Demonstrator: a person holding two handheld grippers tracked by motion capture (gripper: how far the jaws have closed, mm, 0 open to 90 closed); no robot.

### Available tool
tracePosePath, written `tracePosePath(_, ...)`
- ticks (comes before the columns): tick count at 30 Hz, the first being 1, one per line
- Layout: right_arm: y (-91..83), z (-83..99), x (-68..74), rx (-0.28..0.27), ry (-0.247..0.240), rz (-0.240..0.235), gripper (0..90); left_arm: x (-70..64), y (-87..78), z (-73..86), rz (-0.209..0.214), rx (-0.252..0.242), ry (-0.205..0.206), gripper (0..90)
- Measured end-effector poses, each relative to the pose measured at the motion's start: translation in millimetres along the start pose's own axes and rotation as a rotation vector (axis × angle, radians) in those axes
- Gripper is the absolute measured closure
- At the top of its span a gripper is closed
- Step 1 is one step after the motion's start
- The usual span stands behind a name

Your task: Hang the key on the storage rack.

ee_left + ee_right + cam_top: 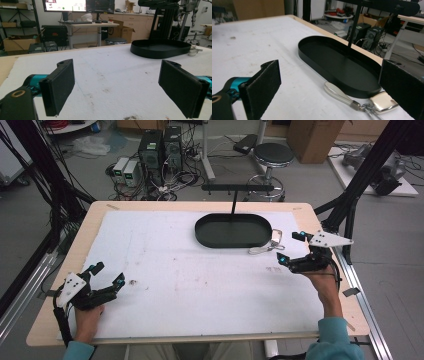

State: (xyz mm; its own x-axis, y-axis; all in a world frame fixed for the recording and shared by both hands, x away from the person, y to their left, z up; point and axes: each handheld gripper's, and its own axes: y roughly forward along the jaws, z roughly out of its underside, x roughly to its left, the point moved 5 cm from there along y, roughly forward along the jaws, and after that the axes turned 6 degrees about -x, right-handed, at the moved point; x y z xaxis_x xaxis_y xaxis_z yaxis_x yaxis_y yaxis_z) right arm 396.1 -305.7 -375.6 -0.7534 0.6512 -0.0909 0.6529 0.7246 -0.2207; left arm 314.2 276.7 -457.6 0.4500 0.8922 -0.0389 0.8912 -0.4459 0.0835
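Both grippers wide open, clear of the keychain.
High view: left gripper lower left, right gripper right of centre, keychain beside black tray. Left gripper view: tray upper right. Right gripper view: keychain bottom centre, touching the tray.

No readable text, label or number anywhere; monitor contents too blurred to read

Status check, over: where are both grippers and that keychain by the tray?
Left gripper open, empty. Right gripper open beside keychain. Keychain on mat, against black tray. Nothing between.
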Motion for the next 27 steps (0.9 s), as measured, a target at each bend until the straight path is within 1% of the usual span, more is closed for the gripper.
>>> tracePosePath(3,5.0,-1.9,-8.4,0.047,-0.006,-0.004,3.6,0.1,0.1,0.0,0.0,0.001,-0.002,14.0)
tracePosePath(4,7.5,-2.5,-11.6,0.083,-0.013,0.0,3.6,0.7,0.1,0.0,0.0,0.004,0.0,14.1)
tracePosePath(5,9.4,-3.7,-14.2,0.107,-0.032,0.001,3.6,0.8,0.3,0.0,-0.001,0.003,-0.002,14.1)
tracePosePath(6,9.4,-3.7,-14.2,0.107,-0.032,0.001,3.6,0.8,0.2,0.0,-0.001,0.003,-0.003,14.1)
tracePosePath(7,12.5,-7.3,-18.4,0.131,-0.044,-0.007,3.6,0.8,0.3,0.0,-0.001,0.003,-0.004,14.1)
tracePosePath(9,16.3,-10.4,-22.7,0.151,-0.035,-0.03,3.6,0.9,0.3,0.0,0.001,0.004,-0.002,14.1)
tracePosePath(12,23.0,-11.0,-30.1,0.215,-0.008,-0.067,3.6,0.8,0.5,0.0,0.0,0.003,-0.009,14.0)
tracePosePath(13,23.0,-11.0,-30.1,0.215,-0.008,-0.067,3.6,0.8,0.5,0.0,0.0,0.003,-0.008,14.0)
tracePosePath(15,30.4,-11.9,-37.3,0.259,-0.015,-0.094,3.6,0.9,0.4,0.1,0.002,0.005,-0.004,14.1)
tracePosePath(16,32.8,-12.6,-38.7,0.271,-0.018,-0.106,3.6,0.9,0.4,0.1,0.002,0.006,-0.005,14.1)
tracePosePath(17,32.8,-12.6,-38.7,0.271,-0.018,-0.106,3.6,0.9,0.6,0.1,0.001,0.004,-0.01,14.1)
tracePosePath(18,37.4,-14.3,-41.3,0.298,-0.042,-0.119,3.6,1.1,0.6,0.1,0.001,0.005,-0.011,14.0)
tracePosePath(19,39.6,-14.6,-42.7,0.314,-0.048,-0.124,3.6,1.4,0.6,0.1,0.0,0.006,-0.011,14.0)
tracePosePath(20,39.6,-14.6,-42.7,0.314,-0.048,-0.124,3.6,1.4,0.5,0.1,0.001,0.007,-0.011,14.0)
tracePosePath(21,43.3,-15.1,-45.1,0.339,-0.056,-0.133,3.5,1.4,0.5,0.1,0.001,0.007,-0.011,14.1)
tracePosePath(25,48.8,-15.7,-50.4,0.38,-0.072,-0.14,3.6,1.4,0.6,0.1,0.001,0.008,-0.011,14.1)
tracePosePath(27,50.2,-15.4,-51.3,0.388,-0.077,-0.145,3.6,1.4,0.6,0.1,0.001,0.008,-0.011,14.0)
